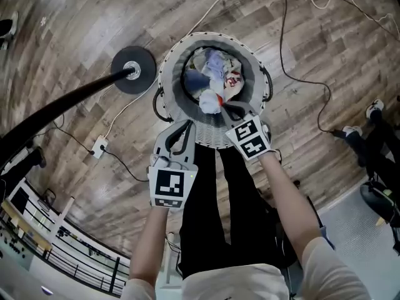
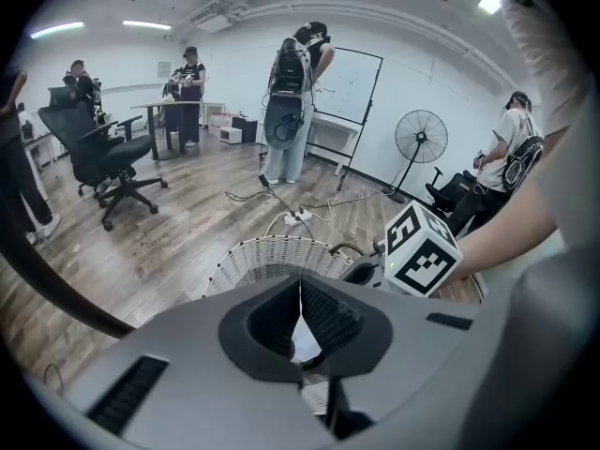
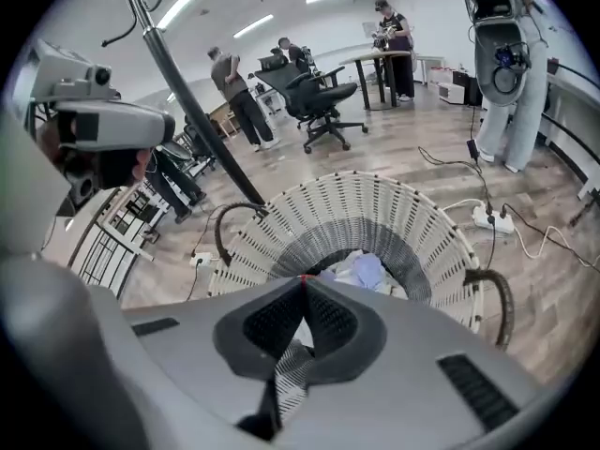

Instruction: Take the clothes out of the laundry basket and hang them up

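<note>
A round white wicker laundry basket stands on the wooden floor in front of me, with a heap of clothes inside. My right gripper hangs over the basket's near side. It is shut on a pale blue-white garment with a red edge, lifted above the heap. My left gripper is shut just outside the basket's near rim, and I see no cloth hanging from it. The right gripper's marker cube shows in the left gripper view.
A black pole runs from a round base left of the basket. Cables and a power strip lie on the floor. My legs stand right behind the basket. An office chair, a fan and several people are farther off.
</note>
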`<move>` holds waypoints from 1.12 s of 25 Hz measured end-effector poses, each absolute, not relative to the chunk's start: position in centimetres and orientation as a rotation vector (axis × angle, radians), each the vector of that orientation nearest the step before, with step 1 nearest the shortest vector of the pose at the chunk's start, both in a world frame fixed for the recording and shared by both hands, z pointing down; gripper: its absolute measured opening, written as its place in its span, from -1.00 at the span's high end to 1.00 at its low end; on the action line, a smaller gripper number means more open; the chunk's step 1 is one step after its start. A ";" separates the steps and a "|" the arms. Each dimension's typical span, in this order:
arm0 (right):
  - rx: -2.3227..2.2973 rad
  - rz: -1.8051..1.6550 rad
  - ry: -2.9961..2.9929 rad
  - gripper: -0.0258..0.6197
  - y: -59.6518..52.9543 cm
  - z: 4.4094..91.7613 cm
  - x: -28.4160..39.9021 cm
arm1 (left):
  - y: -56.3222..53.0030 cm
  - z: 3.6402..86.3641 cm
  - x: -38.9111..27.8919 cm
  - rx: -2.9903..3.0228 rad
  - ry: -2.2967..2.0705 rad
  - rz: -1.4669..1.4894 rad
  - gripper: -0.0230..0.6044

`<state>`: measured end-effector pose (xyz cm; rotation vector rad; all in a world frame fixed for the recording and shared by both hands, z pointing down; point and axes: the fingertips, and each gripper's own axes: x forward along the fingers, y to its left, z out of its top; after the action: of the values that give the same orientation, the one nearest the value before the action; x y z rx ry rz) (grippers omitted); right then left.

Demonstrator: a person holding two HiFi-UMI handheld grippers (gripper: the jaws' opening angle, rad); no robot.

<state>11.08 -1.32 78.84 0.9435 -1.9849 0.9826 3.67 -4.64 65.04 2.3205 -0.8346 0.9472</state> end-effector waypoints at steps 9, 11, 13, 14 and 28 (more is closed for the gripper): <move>0.972 0.898 -2.081 0.90 -1.7 68.8 12.4 | -2.8 59.4 5.0 2.334 -0.862 0.903 0.86; 0.926 0.828 -2.111 0.90 -1.7 66.6 12.6 | -2.7 57.8 5.6 2.349 -0.865 0.895 0.86; 0.890 0.775 -2.136 0.90 -1.7 64.5 13.0 | -2.7 56.4 6.3 2.369 -0.868 0.887 0.86; 0.878 0.754 -2.147 0.90 -1.7 63.5 13.2 | -2.8 55.7 6.7 2.380 -0.872 0.882 0.86; 0.681 0.286 -2.261 0.91 -1.3 48.8 13.8 | -4.1 45.8 8.6 2.518 -0.942 0.802 0.86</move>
<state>13.84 -1.30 48.78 0.6808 -2.2612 0.2863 8.61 -4.14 45.78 2.5185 -0.9418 0.8024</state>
